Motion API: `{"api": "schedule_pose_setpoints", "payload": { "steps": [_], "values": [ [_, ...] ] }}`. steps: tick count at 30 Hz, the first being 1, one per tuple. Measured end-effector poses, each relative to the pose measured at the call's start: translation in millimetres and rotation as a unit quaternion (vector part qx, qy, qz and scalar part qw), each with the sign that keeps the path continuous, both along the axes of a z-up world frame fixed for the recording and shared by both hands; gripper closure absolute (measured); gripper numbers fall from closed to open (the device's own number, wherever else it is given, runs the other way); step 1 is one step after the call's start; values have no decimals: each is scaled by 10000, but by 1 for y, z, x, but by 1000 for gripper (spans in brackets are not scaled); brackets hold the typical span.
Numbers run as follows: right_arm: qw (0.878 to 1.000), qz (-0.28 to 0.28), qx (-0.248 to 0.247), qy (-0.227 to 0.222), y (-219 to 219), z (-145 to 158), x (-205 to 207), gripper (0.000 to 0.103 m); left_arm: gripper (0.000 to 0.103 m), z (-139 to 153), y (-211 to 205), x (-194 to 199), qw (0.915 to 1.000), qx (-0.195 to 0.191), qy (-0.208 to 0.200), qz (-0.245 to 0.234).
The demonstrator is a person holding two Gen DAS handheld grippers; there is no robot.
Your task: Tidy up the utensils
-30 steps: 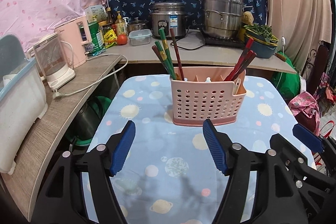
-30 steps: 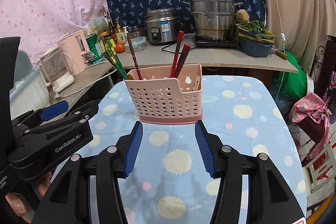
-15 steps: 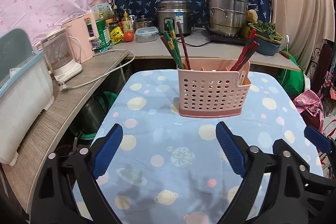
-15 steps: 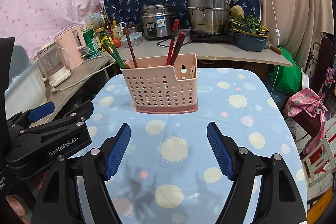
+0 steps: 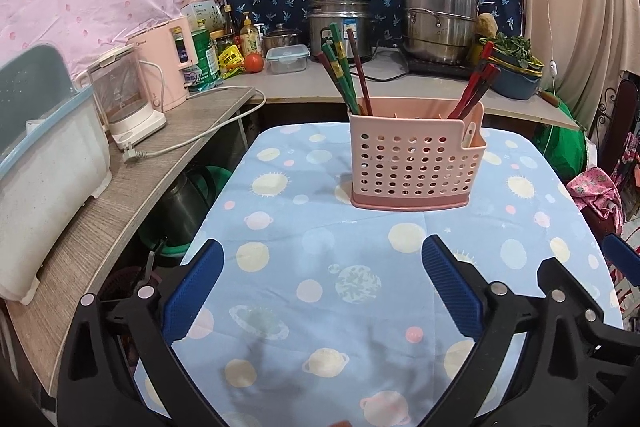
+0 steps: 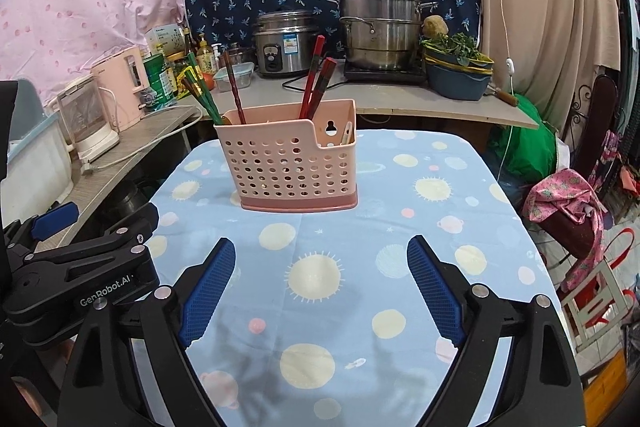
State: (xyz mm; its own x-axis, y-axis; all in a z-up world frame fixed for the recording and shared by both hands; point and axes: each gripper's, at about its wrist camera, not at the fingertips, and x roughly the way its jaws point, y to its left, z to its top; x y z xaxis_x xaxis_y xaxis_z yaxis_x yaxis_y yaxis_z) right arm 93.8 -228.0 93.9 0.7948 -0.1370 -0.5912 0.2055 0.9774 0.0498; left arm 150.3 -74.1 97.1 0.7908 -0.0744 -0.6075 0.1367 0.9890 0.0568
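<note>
A pink perforated utensil holder [image 5: 416, 163] [image 6: 294, 163] stands upright on the blue planet-print tablecloth [image 5: 320, 291] [image 6: 420, 227]. Green and dark red chopsticks [image 5: 340, 67] [image 6: 204, 95] lean in its left compartment, red chopsticks [image 5: 474, 87] [image 6: 316, 75] in the right one. A pale utensil [image 6: 347, 133] pokes up in the small front pocket. My left gripper [image 5: 322, 261] and right gripper [image 6: 321, 255] hover over the cloth well short of the holder. Both sets of jaws are opening, with nothing between them. The left gripper's body [image 6: 76, 279] shows at the right wrist view's left edge.
A wooden counter [image 5: 132, 195] runs along the left with a white bin [image 5: 44, 163], a glass kettle [image 5: 124, 99] and a pink kettle [image 5: 164, 67]. The back counter holds a rice cooker [image 5: 340, 23], a steel steamer [image 5: 438, 19] and a bowl of greens [image 6: 458, 67].
Both grippers have drawn back from the holder, which now looks smaller and farther off. Both sets of jaws have spread much wider apart.
</note>
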Motion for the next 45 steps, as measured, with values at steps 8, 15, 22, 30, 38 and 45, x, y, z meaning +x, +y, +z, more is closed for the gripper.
{"api": "schedule_pose_setpoints", "payload": {
  "steps": [8,15,22,30,38,45],
  "values": [
    [9999,-28,2,117,1,-8,-3,17,7,-8,1,-4,10000,53,57,45],
    [9999,-26,10,147,0,-12,-7,6,7,-10,4,-7,9999,103,62,99],
    [9998,-15,11,193,1,-16,-8,6,7,-13,5,-7,9998,83,108,124],
    [9997,-19,14,249,1,-20,-7,6,7,-15,5,-8,9998,93,121,137],
    [9995,2,-9,318,3,-23,-5,6,7,-20,8,-7,9996,76,198,177],
    [9994,-6,-25,337,4,-24,-5,6,7,-21,9,-6,9995,102,236,209]
  ]
}}
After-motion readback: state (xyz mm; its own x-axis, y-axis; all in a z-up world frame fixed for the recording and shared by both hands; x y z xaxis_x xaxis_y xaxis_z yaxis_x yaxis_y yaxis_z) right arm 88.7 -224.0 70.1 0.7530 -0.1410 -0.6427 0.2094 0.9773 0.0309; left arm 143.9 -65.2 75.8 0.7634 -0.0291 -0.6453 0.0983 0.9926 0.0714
